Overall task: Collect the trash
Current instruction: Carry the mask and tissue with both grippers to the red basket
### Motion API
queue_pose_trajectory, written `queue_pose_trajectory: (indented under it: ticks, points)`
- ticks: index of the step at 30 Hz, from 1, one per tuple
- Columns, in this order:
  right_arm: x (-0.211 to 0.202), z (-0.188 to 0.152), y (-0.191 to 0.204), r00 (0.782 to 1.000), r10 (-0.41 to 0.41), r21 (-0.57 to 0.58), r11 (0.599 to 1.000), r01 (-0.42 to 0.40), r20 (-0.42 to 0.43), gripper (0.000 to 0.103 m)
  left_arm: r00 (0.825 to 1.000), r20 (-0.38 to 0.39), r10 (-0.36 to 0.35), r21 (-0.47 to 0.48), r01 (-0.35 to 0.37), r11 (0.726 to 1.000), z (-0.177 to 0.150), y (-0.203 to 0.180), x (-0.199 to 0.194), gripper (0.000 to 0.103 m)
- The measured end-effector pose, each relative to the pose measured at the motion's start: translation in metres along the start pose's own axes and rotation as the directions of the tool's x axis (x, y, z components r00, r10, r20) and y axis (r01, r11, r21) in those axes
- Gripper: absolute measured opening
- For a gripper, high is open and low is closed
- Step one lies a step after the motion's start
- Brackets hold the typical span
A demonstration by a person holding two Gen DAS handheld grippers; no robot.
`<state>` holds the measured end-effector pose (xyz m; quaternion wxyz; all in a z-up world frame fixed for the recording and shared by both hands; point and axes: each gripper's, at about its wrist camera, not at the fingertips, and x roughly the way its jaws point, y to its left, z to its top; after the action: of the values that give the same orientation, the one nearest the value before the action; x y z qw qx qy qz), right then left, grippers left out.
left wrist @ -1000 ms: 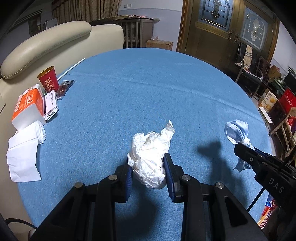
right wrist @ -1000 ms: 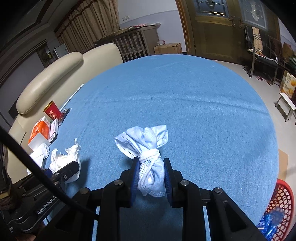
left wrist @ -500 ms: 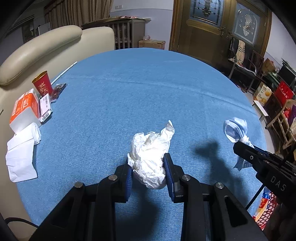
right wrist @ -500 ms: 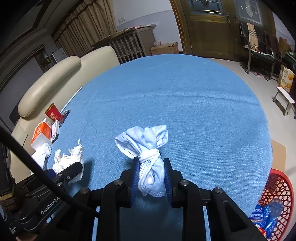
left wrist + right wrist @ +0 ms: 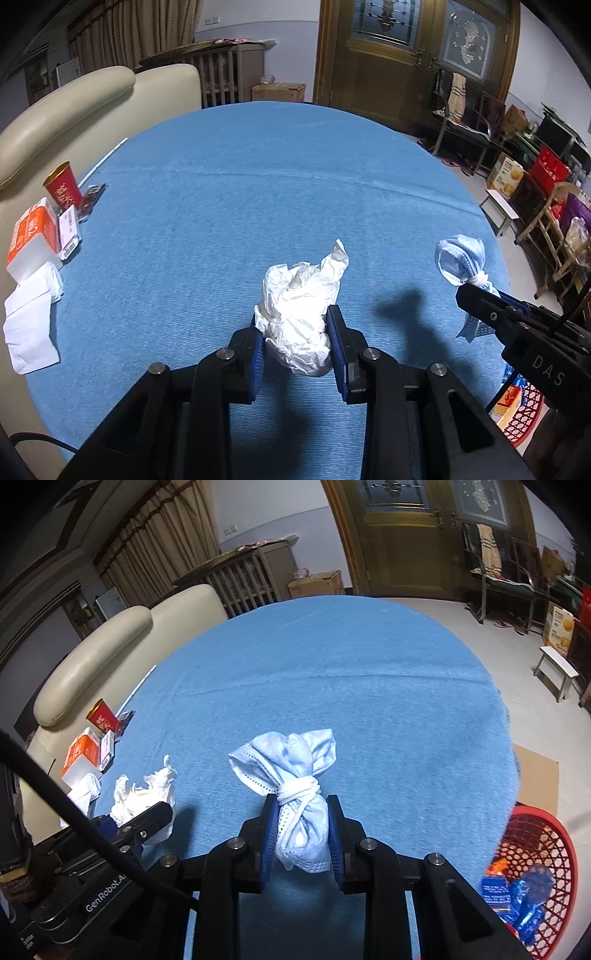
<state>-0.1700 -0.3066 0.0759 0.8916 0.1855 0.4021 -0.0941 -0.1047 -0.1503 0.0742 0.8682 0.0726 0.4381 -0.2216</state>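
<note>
Left wrist: one tissue wad (image 5: 301, 325), one knotted mask (image 5: 461, 258), one red cup (image 5: 62, 188)

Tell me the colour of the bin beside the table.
Red: an open-lattice plastic basket on the floor, clearest at the lower right of the right wrist view.

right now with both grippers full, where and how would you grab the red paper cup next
Grip the red paper cup around its side wall, near the middle. It stands upright and tapers toward the base, so come in level from the open blue tablecloth side, probably with a freed hand-held gripper; the orange tissue pack crowds its near side.
</note>
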Motion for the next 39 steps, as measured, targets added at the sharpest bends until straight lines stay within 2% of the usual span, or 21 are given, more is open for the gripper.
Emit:
queue_pose_trajectory:
  ticks: [17,39]
  points:
    - [-0.025,-0.014,-0.029,0.999,-0.035,0.047,0.998,0.034,0.013,0.027,0.999,0.003,-0.045,0.040,0.045,0.998,0.002,-0.005,0.001,0.032]
    - [-0.060,-0.031,-0.072,0.993,-0.116,0.118,0.987,0.112,0.032,0.027,0.992,-0.006,-0.127,0.124,0.127,0.984,-0.002,-0.049,-0.005,0.032]
